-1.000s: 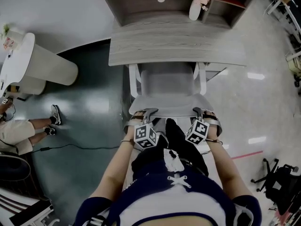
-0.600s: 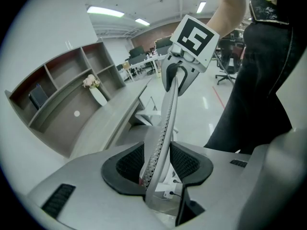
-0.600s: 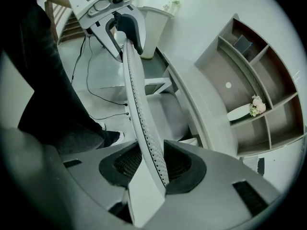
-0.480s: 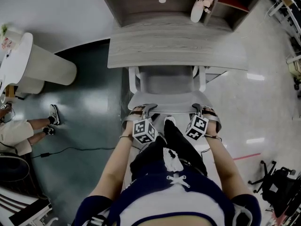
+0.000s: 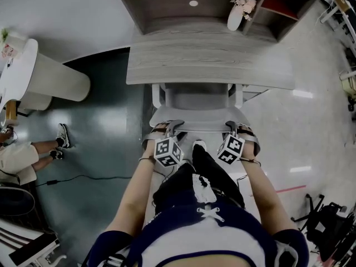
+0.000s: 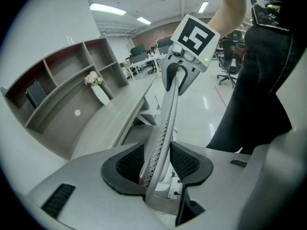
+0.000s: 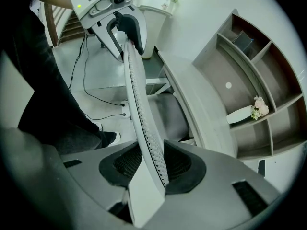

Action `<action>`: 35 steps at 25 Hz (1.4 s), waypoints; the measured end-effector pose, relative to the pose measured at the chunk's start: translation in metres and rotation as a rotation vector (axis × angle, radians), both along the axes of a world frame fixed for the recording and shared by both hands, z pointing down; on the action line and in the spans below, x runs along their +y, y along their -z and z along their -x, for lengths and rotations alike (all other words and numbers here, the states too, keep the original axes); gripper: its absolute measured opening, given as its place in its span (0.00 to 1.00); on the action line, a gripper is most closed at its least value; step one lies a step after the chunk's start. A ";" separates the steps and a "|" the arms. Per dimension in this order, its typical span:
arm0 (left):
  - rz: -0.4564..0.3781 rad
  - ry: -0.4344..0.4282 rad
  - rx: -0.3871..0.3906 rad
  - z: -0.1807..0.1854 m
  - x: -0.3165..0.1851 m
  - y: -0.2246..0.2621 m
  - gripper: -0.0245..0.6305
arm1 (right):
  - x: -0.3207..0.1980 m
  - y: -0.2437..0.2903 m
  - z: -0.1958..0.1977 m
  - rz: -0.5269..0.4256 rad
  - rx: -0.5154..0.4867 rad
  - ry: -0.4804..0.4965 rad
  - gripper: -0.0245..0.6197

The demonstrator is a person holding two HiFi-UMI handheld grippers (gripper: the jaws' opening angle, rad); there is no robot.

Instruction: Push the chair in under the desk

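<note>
1. Left gripper point(image 5: 173, 127): jaws clamped on the backrest point(image 5: 197, 125) top rim, near its left end. The left gripper view shows the mesh edge squeezed between the pads.
2. Right gripper point(image 5: 234, 128): same, closed on the rim near its right end.
3. Chair point(image 5: 197, 100) sits at 12 o'clock from my fingers, facing the desk point(image 5: 208, 63). The front of the seat is already under the desk edge, while the back of the seat and the backrest are still out.
4. Key relation: the desk opening lies straight at 12 o'clock from both grips. The backrest's long axis runs 9 to 3, parallel to the desk front, so I judge the push goes square to it.
5. Both hands look equally near the desk, with neither leading. An even push should keep the chair from swinging.
6. The two armrests point(image 5: 158, 95) are close under the desk front. Judgement: they could catch if the chair skews.
7. Counts: one chair, one desk, two grippers, two armrests.
8. Also one shelf unit point(image 5: 167, 7) behind the desk with one vase point(image 5: 234, 17), and one other person point(image 5: 16, 154) at 9 o'clock, well apart.
</note>
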State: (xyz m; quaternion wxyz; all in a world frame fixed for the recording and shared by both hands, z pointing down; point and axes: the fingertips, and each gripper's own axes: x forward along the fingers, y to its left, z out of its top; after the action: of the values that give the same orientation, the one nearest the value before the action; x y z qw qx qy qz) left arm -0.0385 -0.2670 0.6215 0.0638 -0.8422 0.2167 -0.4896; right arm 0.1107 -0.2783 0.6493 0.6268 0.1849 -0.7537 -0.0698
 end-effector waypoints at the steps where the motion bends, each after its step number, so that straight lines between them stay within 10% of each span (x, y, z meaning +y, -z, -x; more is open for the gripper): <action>1: 0.004 -0.001 0.000 0.001 -0.002 0.000 0.30 | -0.002 0.001 0.001 0.006 0.001 0.001 0.23; 19: -0.003 0.014 -0.015 0.003 -0.018 0.002 0.32 | -0.014 0.005 0.003 -0.054 -0.008 0.030 0.23; 35: 0.117 0.018 -0.003 0.004 -0.006 0.000 0.31 | -0.003 0.004 0.004 0.093 -0.023 0.008 0.24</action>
State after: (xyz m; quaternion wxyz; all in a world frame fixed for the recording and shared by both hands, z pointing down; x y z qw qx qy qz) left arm -0.0423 -0.2726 0.6220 0.0104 -0.8418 0.1951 -0.5032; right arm 0.1067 -0.2817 0.6455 0.6256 0.1531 -0.7642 -0.0350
